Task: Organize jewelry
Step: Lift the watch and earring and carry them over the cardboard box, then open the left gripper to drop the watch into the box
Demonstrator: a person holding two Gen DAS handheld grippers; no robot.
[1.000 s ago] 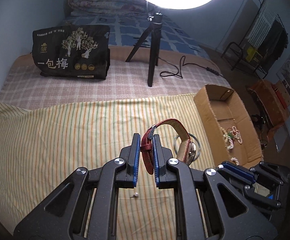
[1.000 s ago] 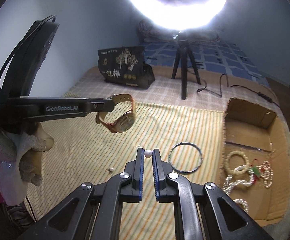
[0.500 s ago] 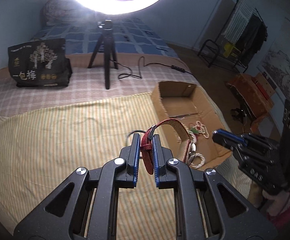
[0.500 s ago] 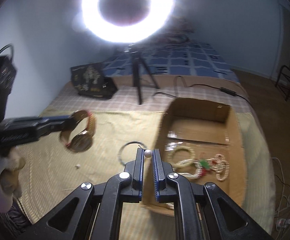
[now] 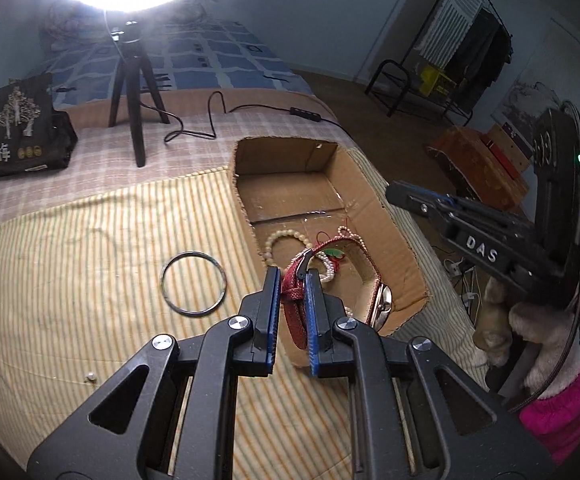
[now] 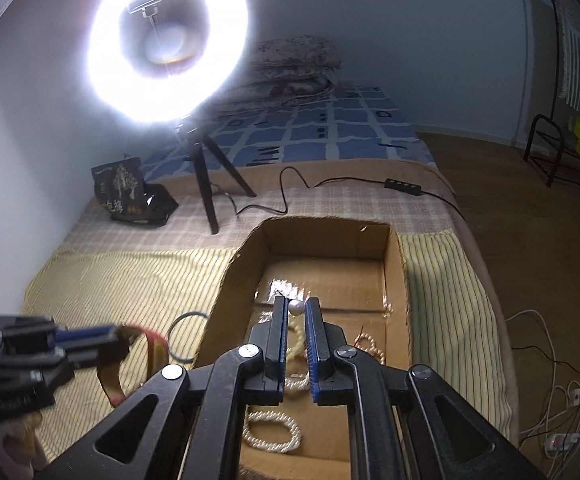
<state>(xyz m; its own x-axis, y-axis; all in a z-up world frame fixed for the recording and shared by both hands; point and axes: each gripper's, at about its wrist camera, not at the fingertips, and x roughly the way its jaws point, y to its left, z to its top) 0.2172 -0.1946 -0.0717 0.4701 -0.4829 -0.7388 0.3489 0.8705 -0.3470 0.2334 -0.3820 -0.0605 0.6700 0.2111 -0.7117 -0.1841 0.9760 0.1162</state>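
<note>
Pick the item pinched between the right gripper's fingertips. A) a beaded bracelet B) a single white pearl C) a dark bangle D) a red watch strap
B: the right gripper is shut on a single white pearl above the cardboard box, while the left gripper holds the red-strapped watch.

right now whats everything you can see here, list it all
watch: one, red strap, held over the box's near edge
pearl: one, white, held above the box
cardboard box: one, brown, on the striped cloth
bead bracelets: several, cream, inside the box
bangle: one, dark, on the cloth left of the box
small earring: one, pale, on the cloth
ring light: one, white, on a black tripod
snack bag: one, black, on the bed
left gripper: black, shut on watch
right gripper: black, shut on pearl
</note>
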